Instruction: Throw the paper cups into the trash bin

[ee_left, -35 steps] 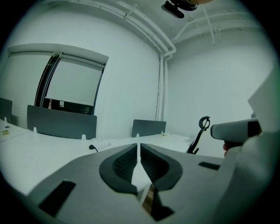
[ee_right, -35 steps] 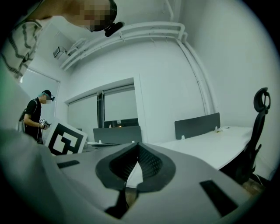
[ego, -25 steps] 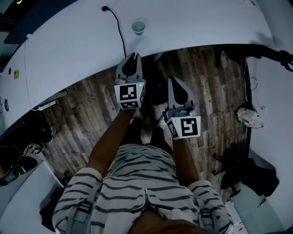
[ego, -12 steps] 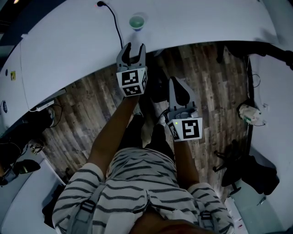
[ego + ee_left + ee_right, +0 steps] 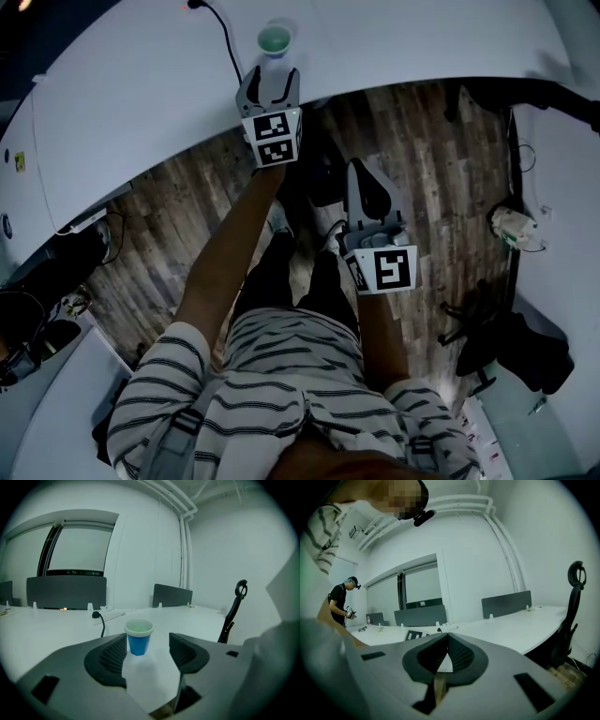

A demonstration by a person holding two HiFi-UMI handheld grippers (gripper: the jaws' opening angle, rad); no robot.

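White desk [image 5: 141, 94], upright blue paper cup [image 5: 275, 40], mouth up, long axis vertical.

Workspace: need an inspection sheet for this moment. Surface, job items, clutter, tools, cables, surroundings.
Surface: white desk with a curved front edge.
Job's things: one blue paper cup, upright on the desk; no trash bin made out.
Clutter: nothing seen by the cup.
Tools: left tool is open and its jaws have just been opening; it is aimed at the cup, which stands ahead of its tips, untouched. Right tool is shut and empty, over the floor.
Cables: black cable with a plug lies on the desk, left of the cup.
Surroundings: wood floor, black office chair, another person at a far desk.
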